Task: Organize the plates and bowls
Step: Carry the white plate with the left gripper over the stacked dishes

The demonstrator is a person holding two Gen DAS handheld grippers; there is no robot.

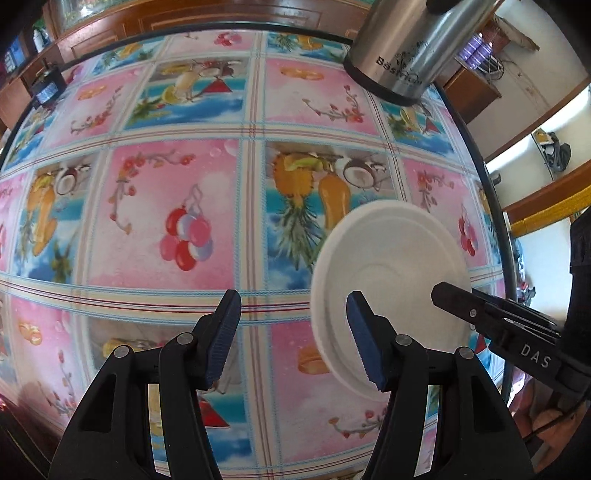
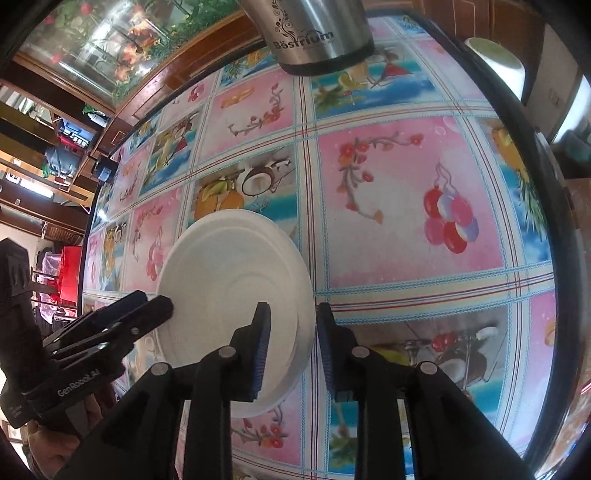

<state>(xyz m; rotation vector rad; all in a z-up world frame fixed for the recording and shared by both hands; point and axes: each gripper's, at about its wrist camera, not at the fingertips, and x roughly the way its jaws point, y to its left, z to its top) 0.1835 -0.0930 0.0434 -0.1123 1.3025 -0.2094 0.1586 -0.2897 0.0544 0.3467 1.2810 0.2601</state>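
Observation:
A white round plate (image 1: 391, 266) (image 2: 229, 266), with layered rims like a short stack, lies on the fruit-patterned tablecloth (image 1: 155, 206) (image 2: 399, 173). My right gripper (image 2: 293, 350) straddles the plate's near rim, one blue pad over the plate and the other outside the rim. A thin gap shows, so the pads do not press on it. In the left wrist view my right gripper (image 1: 441, 293) comes in over the plate's right edge. My left gripper (image 1: 295, 328) is open over bare cloth, its right finger at the plate's left rim. From the right wrist, my left gripper (image 2: 153, 304) sits at the plate's far edge.
A steel flask (image 1: 402, 48) (image 2: 317, 33) stands at the back of the round, black-rimmed table. A small dark box (image 1: 48, 86) (image 2: 105, 171) sits near the far edge. A white cylinder (image 2: 495, 62) is beyond the rim. Wooden furniture surrounds the table.

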